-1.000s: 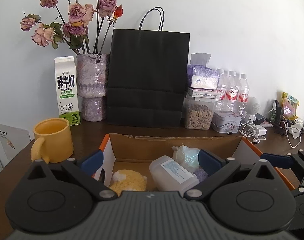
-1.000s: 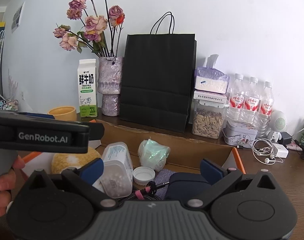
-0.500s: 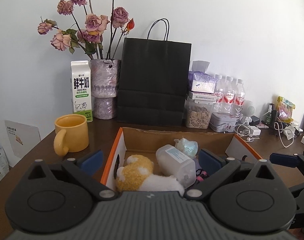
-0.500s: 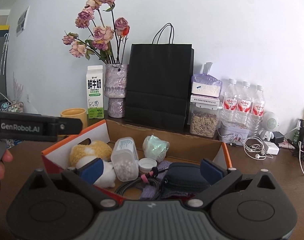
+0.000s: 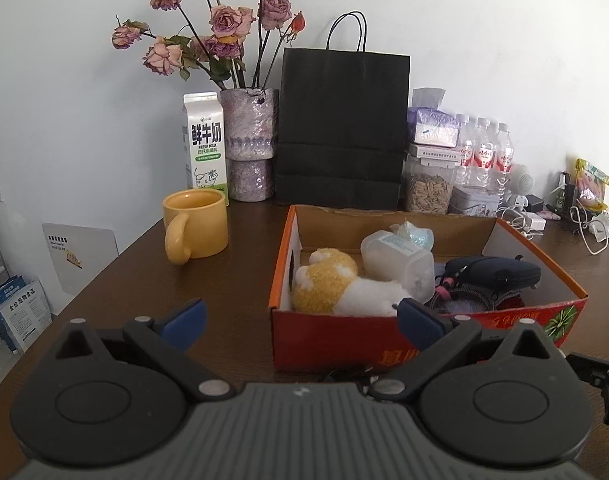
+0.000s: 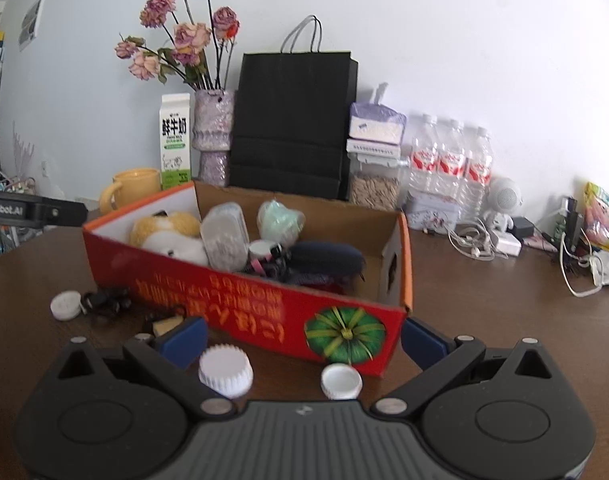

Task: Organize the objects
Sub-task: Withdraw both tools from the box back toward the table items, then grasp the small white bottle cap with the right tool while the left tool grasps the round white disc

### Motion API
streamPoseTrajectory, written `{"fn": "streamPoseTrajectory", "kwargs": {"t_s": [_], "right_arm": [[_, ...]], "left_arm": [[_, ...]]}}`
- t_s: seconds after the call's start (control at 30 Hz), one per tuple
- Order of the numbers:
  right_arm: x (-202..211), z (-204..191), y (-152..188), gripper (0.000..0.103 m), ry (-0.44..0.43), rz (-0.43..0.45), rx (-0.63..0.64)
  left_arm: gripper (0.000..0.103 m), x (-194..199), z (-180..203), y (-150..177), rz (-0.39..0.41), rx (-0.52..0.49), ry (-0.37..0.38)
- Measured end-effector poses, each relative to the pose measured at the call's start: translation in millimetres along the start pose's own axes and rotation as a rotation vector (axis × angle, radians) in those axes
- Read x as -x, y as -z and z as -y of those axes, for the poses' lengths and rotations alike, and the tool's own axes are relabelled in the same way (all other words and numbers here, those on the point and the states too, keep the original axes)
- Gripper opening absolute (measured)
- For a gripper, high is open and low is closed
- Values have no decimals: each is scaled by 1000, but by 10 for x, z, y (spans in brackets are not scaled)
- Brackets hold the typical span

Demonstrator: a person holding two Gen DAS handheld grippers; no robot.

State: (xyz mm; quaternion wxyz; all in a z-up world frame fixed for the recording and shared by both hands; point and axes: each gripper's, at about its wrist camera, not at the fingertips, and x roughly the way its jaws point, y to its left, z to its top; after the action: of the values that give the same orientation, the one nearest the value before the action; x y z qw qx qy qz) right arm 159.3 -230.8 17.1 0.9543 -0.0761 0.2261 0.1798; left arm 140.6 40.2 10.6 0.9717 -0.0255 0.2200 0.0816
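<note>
In front of the red box (image 6: 264,312), w/ both grippers (image 6: 304,344) (image 5: 300,320) hanging spread and empty, loose white caps (image 6: 225,370) are lying nearby, risking getting knocked off-table.

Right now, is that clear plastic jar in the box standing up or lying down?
Lying down. The clear plastic jar rests on its side in the cardboard box, against the plush toy.

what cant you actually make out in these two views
- Left wrist view: the dark tangle in front of the box is mostly hidden by the left gripper.
- Left wrist view: the right gripper is cut off by the frame edge, so its jaw state is unclear there.
- Right wrist view: the red printing on the box front is upside down and blurred.
- Both views: the bottom of the box is covered by the plush toy, plastic jar and dark pouch.
</note>
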Motion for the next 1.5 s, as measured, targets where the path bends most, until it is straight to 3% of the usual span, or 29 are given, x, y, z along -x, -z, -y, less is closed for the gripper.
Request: {"fn": "streamPoseTrajectory", "kwargs": {"t_s": [0.4,0.7,0.9,0.97,1.33,1.5], "right_arm": [[-50,226,324,101,36,-106,-32],[-421,284,264,66,20,-179,-73],[-575,297,217,45,16,-181,-105],[-576,287,218,27,11,-171,-104],[-269,143,247,27,12,-25,-73],[-202,116,244,27,20,1,-65]], "left_arm": [[103,-53,-223,402,-132,-15,-55],[103,-54,-306,467,-154,1,-64],[103,-68,-301,483,-163,0,-61],[103,-76,-301,486,-164,0,-59],[103,-160,-311,507,-186,-12,-70],[103,-250,-290,527,-222,-36,-82]]}}
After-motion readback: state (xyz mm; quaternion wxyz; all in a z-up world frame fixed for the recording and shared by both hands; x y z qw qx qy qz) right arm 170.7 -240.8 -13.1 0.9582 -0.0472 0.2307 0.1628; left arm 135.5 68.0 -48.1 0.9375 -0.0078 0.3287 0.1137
